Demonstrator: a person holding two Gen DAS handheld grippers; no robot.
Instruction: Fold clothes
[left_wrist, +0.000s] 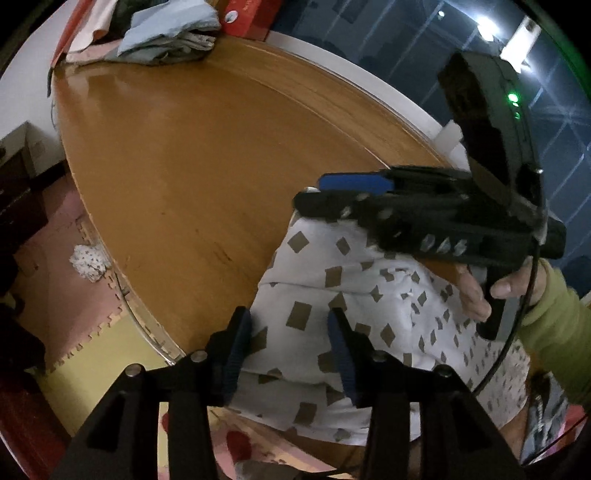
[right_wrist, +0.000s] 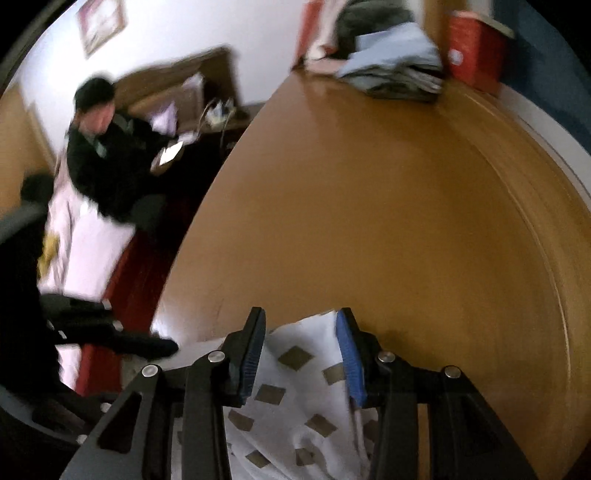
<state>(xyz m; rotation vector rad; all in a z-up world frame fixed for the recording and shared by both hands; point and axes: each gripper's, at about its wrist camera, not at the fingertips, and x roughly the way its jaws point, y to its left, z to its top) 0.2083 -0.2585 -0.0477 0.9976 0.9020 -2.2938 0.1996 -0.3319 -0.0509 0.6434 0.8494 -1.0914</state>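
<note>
garment near table edge | left gripper spread over cloth | right gripper spread | pinch edge fully, then fold flat

One round wooden table with a glossy orange-brown top carries one white cloth printed with brown diamonds. One heap of folded clothes, pale blue and grey, sits at its far edge beside one red cardboard box. Two black grippers with blue finger pads are in view: the left gripper and the right gripper. One small white patterned cloth lies on the floor. One seated person in dark clothing appears, blurred.
</note>
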